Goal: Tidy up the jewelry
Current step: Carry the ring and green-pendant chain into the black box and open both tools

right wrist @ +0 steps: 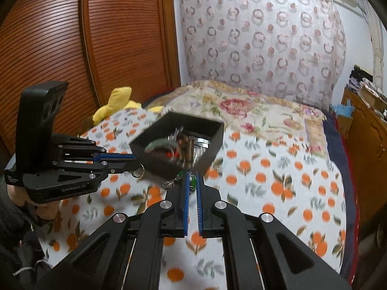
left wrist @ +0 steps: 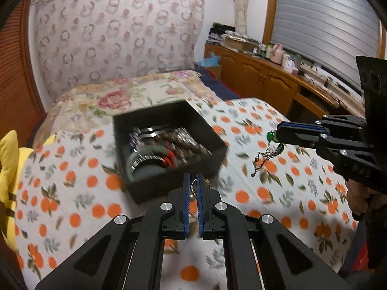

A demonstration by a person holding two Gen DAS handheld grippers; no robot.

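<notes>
A black open jewelry box [left wrist: 169,142] holding several bracelets and rings sits on the orange-print bedspread [left wrist: 266,193]; it also shows in the right wrist view [right wrist: 179,142]. My left gripper [left wrist: 192,181] is shut on a small metal ring piece [left wrist: 193,188], just in front of the box's near wall; it shows in the right wrist view [right wrist: 135,162] with the rings [right wrist: 137,172] hanging at its tip. My right gripper [right wrist: 192,178] is shut on a green-bead chain [right wrist: 192,181], seen dangling in the left wrist view [left wrist: 268,149] from the right gripper [left wrist: 278,133], right of the box.
A floral quilt [left wrist: 125,96] lies behind the box. A yellow plush toy [right wrist: 116,104] sits at the bed's left edge by the wooden wardrobe [right wrist: 72,48]. A wooden cabinet [left wrist: 266,72] with clutter stands to the right.
</notes>
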